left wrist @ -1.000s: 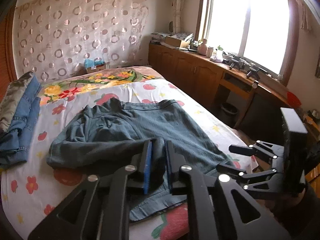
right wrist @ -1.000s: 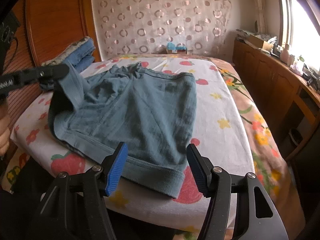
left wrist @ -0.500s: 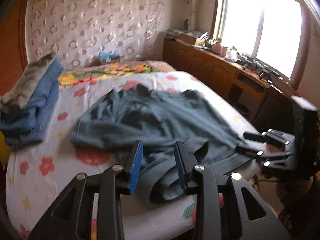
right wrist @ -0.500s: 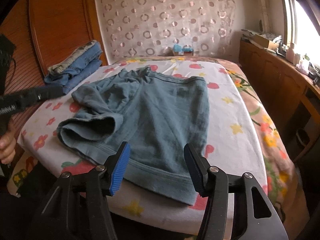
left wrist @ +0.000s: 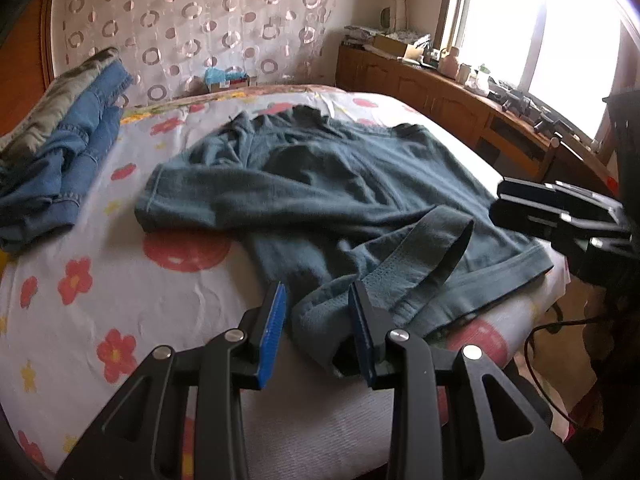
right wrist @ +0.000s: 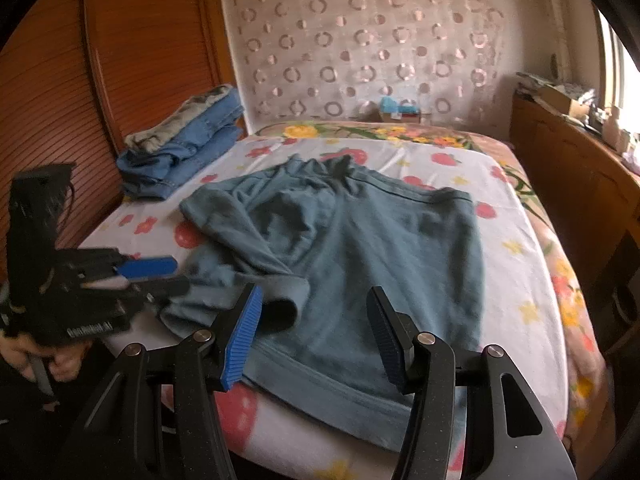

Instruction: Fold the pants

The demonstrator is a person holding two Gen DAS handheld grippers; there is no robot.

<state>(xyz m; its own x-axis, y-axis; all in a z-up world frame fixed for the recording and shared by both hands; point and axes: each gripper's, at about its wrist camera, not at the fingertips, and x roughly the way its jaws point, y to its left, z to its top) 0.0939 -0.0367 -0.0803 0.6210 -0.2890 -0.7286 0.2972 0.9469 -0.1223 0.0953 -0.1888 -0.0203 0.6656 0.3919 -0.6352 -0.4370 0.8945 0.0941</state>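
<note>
Two grippers: both over the near edge of the bed, both with jaws apart and nothing between the pads.
Left gripper (left wrist: 316,312): black frame, ribbed blue pads, spread just in front of a rolled cuff; gripping nothing.
Right gripper (right wrist: 314,322): same build, jaws wide, hovering above the near hem; gripping nothing.
Pants (right wrist: 360,248): soft teal knit, lying across the bed's near half, waistband towards the far side.
Shape: right half fairly flat, left leg bunched and doubled over, its ribbed cuff (left wrist: 424,256) standing open like a tube.
Bed (left wrist: 120,292): white sheet, lightly wrinkled, printed with red flowers and strawberries.
Jeans (left wrist: 60,148): folded blue denim stacked at the bed's left, well apart from the pants.
Around: circle-patterned curtain (right wrist: 360,48) behind, wooden cabinet (left wrist: 432,96) under a bright window.
</note>
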